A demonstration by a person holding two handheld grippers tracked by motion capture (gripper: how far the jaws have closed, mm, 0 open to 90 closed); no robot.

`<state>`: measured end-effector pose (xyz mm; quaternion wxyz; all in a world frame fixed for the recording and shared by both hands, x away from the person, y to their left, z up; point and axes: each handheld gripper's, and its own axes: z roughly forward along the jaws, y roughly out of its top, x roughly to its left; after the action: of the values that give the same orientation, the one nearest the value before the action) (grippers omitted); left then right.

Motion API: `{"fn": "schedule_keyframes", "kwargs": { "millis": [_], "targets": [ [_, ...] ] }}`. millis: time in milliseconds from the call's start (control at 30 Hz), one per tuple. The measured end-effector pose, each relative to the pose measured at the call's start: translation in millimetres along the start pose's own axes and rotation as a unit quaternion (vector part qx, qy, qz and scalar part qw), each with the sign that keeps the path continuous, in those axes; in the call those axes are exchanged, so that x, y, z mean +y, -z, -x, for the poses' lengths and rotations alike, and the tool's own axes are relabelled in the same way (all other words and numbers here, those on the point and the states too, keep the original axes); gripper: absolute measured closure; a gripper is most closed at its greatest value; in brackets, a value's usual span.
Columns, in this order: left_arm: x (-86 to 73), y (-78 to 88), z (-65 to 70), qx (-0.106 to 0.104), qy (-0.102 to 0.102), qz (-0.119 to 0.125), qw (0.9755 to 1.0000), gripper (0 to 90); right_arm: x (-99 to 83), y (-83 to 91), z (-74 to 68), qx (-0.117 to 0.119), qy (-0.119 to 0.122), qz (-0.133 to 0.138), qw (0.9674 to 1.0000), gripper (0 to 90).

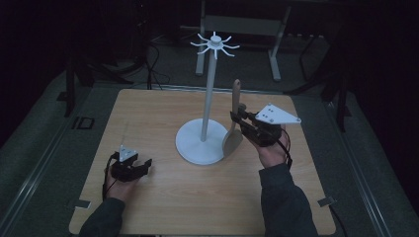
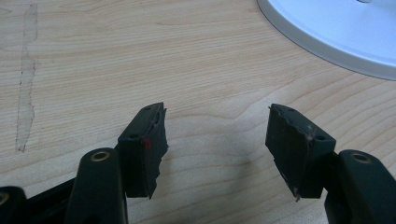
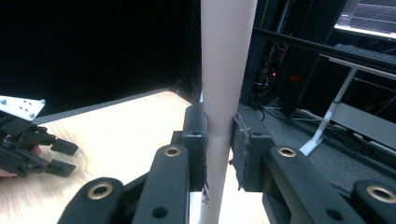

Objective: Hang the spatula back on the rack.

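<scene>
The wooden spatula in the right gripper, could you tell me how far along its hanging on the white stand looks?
Done: the right gripper is shut on the wooden spatula and holds it upright beside the white stand. In hand: its blade is low, by the stand's base. Left, judging by the setup: raising it to the hooks on top, all bare. The left gripper rests open on the table.

We are looking at a dim lab or test room: a wooden table [image 1: 148,197] is standing on grey flooring, metal frame legs [image 1: 274,49] and loose cables [image 1: 153,69] are showing behind, and a lit monitor [image 3: 369,18] is glowing.
</scene>
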<state>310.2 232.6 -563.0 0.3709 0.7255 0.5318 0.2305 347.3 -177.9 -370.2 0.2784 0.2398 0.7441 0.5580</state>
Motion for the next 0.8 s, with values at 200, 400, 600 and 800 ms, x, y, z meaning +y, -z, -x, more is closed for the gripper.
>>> {"fn": "schedule_keyframes", "kwargs": {
  "millis": [200, 400, 600, 800],
  "targets": [
    [0.1, -0.1, 0.0, 0.0, 0.0, 0.0, 1.0, 38.3, 4.9, -1.3, 2.1, 0.001, -0.004, -0.002, 1.0, 76.5],
    [0.2, -0.3, -0.1, 0.0, 0.001, 0.001, 1.0, 38.3, 8.2, -2.9, 8.6, 0.003, -0.019, -0.001, 0.9998, 76.5],
    [0.4, 0.0, 0.1, 0.0, 0.0, 0.0, 1.0, 38.3, 13.2, -3.5, 14.8, 0.008, -0.028, 0.0, 0.9996, 76.5],
    [0.5, 0.2, 0.0, 0.0, 0.001, 0.003, 1.0, 38.3, 19.8, -5.3, 19.4, 0.014, -0.037, 0.002, 0.9992, 76.5]
  ]
}}
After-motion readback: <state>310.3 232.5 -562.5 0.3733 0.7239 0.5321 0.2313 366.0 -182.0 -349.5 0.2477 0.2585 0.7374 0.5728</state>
